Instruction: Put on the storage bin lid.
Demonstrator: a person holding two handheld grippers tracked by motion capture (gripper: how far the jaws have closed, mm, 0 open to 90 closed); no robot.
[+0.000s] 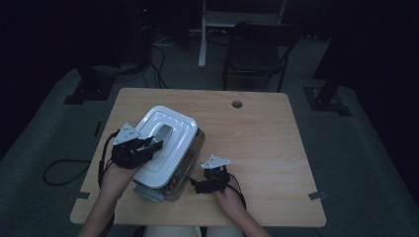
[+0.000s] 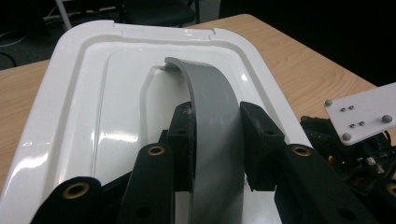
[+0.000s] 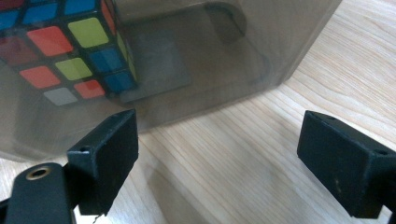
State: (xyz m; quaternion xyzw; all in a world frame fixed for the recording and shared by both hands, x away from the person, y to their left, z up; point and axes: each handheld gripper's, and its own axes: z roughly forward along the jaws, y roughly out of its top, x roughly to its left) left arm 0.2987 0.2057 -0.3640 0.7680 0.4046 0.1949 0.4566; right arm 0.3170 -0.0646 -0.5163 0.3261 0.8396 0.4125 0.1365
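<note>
The white lid (image 2: 116, 93) sits tilted on a clear storage box (image 3: 196, 60) on the worktop (image 1: 257, 138), and its grey handle (image 2: 212, 121) is the thing in hand. The left gripper (image 2: 215, 140) is pinching that handle, one pad on each flank, at about mid-arch; the handle's long axis runs straight away from this gripper, along the line of its jaws. In the high view the lid's near end stands raised off the box rim (the gap cannot be judged closely in this light).

The right gripper (image 3: 219, 163) stands spread and empty, low over the worktop, with the box's transparent side wall just ahead and to its left, not touching. A colour-tiled puzzle cube (image 3: 70, 46) lies inside the box behind that wall.

Judgement: the lid is being taken off. The left gripper is the one engaged, so the lift falls to it; the right is placed to steady the box from the side.
</note>
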